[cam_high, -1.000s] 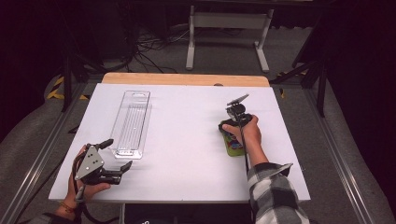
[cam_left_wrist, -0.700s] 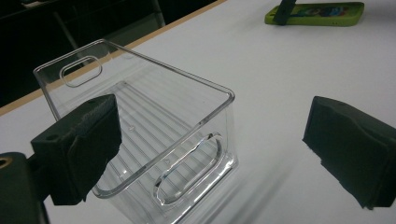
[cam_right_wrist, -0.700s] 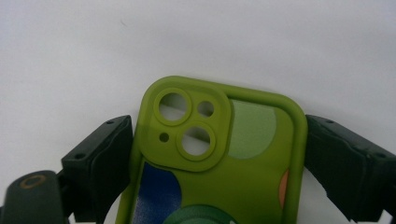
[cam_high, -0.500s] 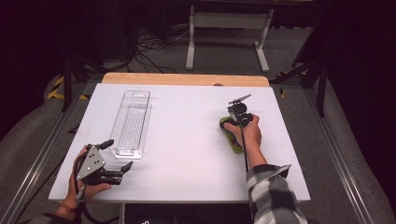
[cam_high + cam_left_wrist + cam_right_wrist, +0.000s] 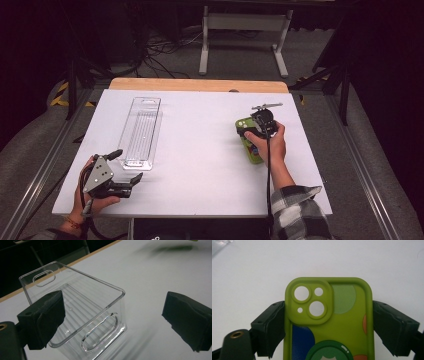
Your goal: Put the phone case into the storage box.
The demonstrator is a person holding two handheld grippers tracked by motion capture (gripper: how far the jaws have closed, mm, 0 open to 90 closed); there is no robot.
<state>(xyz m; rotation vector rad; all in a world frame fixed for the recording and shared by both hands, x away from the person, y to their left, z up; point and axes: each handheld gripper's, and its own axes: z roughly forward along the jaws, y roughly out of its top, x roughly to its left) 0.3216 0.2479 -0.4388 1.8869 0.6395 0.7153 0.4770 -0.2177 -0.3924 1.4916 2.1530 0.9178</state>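
Observation:
A green phone case (image 5: 254,151) with camera holes lies flat on the white table at the right. My right gripper (image 5: 253,135) points down over it. In the right gripper view both black pads (image 5: 270,327) press the long sides of the phone case (image 5: 329,322), so the gripper (image 5: 329,326) is shut on it. A long clear plastic bin (image 5: 132,131) lies empty at the left. My left gripper (image 5: 129,165) rests open just in front of its near end. In the left gripper view the bin (image 5: 100,287) stands between and beyond the spread jaws of that gripper (image 5: 115,321).
The white table top (image 5: 200,160) has a wooden strip (image 5: 200,85) along its far edge. Metal rails (image 5: 40,175) run along both sides. A grey stand (image 5: 242,30) and cables lie on the dark floor behind.
The right hand has turned slightly and settled over the phone case. The left gripper has stayed in place.

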